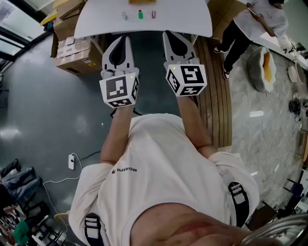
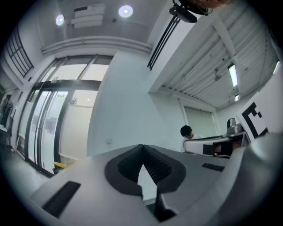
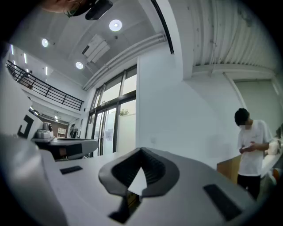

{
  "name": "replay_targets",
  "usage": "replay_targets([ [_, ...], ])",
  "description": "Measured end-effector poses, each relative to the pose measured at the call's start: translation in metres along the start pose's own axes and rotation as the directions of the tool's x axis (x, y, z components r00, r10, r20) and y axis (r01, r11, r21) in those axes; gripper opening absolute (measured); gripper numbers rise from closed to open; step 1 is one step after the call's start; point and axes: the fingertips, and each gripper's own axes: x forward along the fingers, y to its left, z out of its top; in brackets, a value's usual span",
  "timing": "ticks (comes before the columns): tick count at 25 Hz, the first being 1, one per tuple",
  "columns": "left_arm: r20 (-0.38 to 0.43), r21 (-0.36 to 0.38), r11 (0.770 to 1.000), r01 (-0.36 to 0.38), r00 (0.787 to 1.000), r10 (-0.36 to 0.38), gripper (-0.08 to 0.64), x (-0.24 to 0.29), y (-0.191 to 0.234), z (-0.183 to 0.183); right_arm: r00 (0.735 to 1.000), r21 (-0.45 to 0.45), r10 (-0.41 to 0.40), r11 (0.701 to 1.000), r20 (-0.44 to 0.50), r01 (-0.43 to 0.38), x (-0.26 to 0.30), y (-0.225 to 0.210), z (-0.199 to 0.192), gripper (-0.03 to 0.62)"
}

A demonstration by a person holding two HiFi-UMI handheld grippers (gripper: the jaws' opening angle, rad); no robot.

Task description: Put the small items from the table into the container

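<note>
Left gripper [image 1: 122, 43] and right gripper [image 1: 171, 39] are hovering level, both clamped shut on nothing, while the small items [image 1: 124, 16], green piece [image 1: 140, 14] in the middle, are waiting on the far white table [image 1: 96, 24], so stepping in and opening up early is looking wise.

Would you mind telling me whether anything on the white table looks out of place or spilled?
Nothing stands out. On the white table, a small pale item, a small green item and a small red item sit in a tidy row, apart, with nothing spilled. The left tool and right tool are shut and empty.
</note>
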Motion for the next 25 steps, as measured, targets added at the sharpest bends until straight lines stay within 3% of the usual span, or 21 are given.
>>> replay_targets([
  [19, -0.022, 0.022, 0.996, -0.082, 0.996, 0.083, 0.003, -0.001, -0.06, -0.018, 0.998, 0.007, 0.064, 0.998, 0.014, -0.064, -0.037, -0.05, -0.009, 0.012],
  [25, -0.054, 0.0, 0.996, -0.088, 0.995, 0.088, 0.003, 0.012, -0.055, -0.036, 0.998, 0.037, 0.059, 0.998, -0.008, -0.058, -0.023, -0.06, -0.021, 0.012],
])
